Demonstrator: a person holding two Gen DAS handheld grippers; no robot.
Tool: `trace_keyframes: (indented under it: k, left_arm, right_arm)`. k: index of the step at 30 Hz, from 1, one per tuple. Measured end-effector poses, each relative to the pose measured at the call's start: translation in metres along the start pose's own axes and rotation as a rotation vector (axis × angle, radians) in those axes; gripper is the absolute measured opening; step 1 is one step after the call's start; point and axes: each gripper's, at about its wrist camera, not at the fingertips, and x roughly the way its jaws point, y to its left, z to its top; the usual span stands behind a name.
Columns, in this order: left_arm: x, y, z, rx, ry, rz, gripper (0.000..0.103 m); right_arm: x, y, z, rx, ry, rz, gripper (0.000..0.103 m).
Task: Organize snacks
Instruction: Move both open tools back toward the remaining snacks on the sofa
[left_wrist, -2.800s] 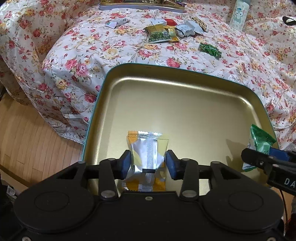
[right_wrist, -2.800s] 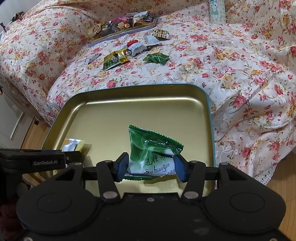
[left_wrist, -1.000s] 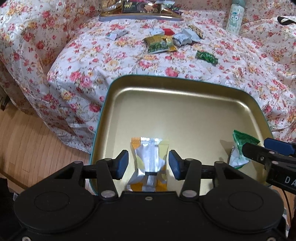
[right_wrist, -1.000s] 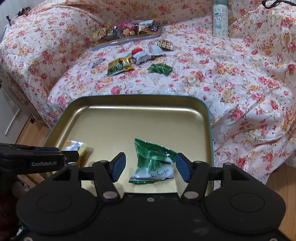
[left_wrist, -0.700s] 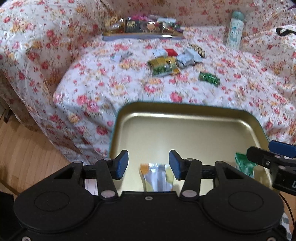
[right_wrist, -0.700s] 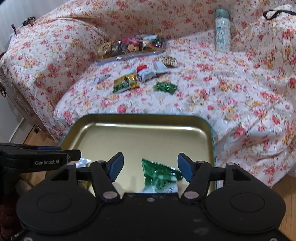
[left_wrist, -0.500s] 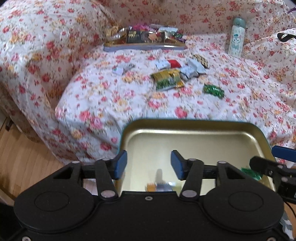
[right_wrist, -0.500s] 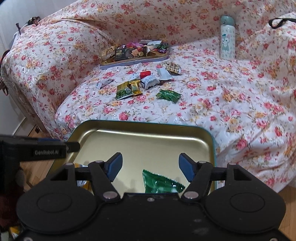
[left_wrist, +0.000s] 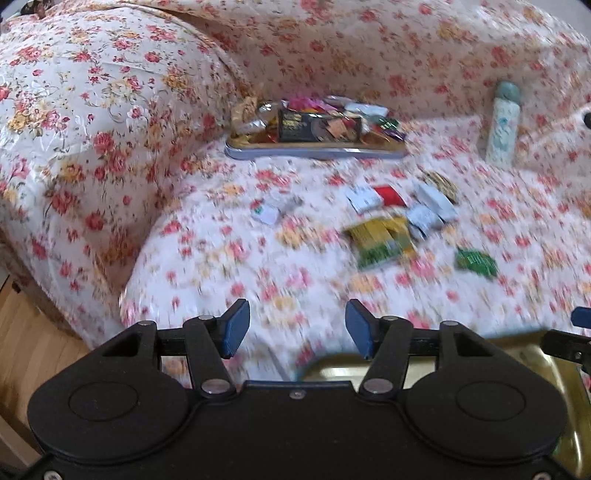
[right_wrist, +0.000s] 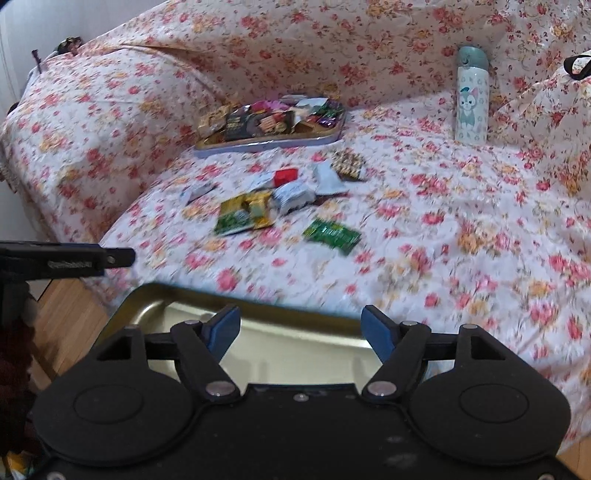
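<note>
My left gripper (left_wrist: 295, 328) is open and empty, raised over the near edge of the floral sofa seat. My right gripper (right_wrist: 301, 330) is open and empty above the far rim of the gold tin tray (right_wrist: 295, 332), which also shows in the left wrist view (left_wrist: 517, 354). Loose snacks lie on the seat ahead: a yellow-green packet (right_wrist: 243, 216) (left_wrist: 382, 242), a green packet (right_wrist: 332, 234) (left_wrist: 476, 262), a silver packet (right_wrist: 295, 195), a red one (right_wrist: 286, 175). The packets dropped in the tray are hidden below both grippers.
A second tin tray (right_wrist: 273, 138) piled with snacks sits at the back of the seat. A pale bottle with a cartoon cat (right_wrist: 472, 96) stands at the back right. Wooden floor (left_wrist: 29, 350) lies to the left. The left gripper's side (right_wrist: 66, 258) shows at left.
Both grippers opened and let go of their packets in the gold tray, then rose and tilted up toward the sofa seat. The orange-silver and green packets have dropped out of view.
</note>
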Motion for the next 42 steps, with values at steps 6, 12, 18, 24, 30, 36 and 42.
trace_keyframes:
  k: [6, 12, 18, 24, 30, 36, 42]
  left_arm:
    - [0.029, 0.010, 0.025, -0.010, -0.045, 0.031, 0.063]
    - [0.059, 0.006, 0.030, 0.062, -0.035, 0.034, 0.063]
    - [0.075, 0.007, 0.034, 0.069, -0.051, 0.011, 0.063]
    - [0.097, 0.017, 0.038, 0.024, -0.034, 0.043, 0.063]
    - [0.113, 0.020, 0.038, 0.037, -0.014, 0.047, 0.063]
    - [0.128, 0.021, 0.039, 0.034, -0.016, 0.040, 0.067]
    - [0.141, 0.023, 0.050, 0.011, -0.025, 0.029, 0.070]
  right_arm:
    - [0.028, -0.018, 0.029, -0.036, -0.065, -0.042, 0.078]
    - [0.061, -0.052, 0.062, 0.079, -0.059, -0.092, 0.080]
    - [0.089, -0.067, 0.082, 0.131, -0.055, -0.123, 0.080]
    - [0.104, -0.062, 0.087, 0.054, -0.065, -0.117, 0.080]
    - [0.117, -0.060, 0.089, 0.027, -0.059, -0.098, 0.080]
    - [0.137, -0.060, 0.092, 0.017, -0.074, -0.106, 0.080]
    - [0.155, -0.058, 0.095, -0.004, -0.078, -0.097, 0.080]
